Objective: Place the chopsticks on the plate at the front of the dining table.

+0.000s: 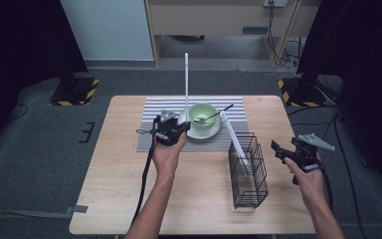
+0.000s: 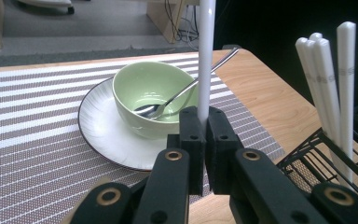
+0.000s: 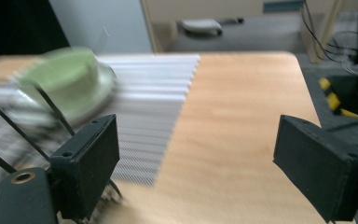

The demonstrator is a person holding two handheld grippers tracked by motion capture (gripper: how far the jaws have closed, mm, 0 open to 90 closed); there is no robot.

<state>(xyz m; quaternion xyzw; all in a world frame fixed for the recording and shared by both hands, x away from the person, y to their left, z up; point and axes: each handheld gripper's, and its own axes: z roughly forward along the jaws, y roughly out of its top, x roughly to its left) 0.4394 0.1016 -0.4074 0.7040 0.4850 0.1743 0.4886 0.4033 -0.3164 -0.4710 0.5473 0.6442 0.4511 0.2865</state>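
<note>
Chopstick (image 2: 206, 56), white, upright, clamped at its lower end in left tool (image 2: 204, 140), just before bowl (image 2: 154, 95) with spoon (image 2: 177, 95); right tool (image 3: 196, 154) gapes empty beside rack (image 1: 248, 169).

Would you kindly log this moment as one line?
left gripper: shut on upright white plastic chopstick | right gripper: open, empty | black wire basket: holds white chopsticks
</note>
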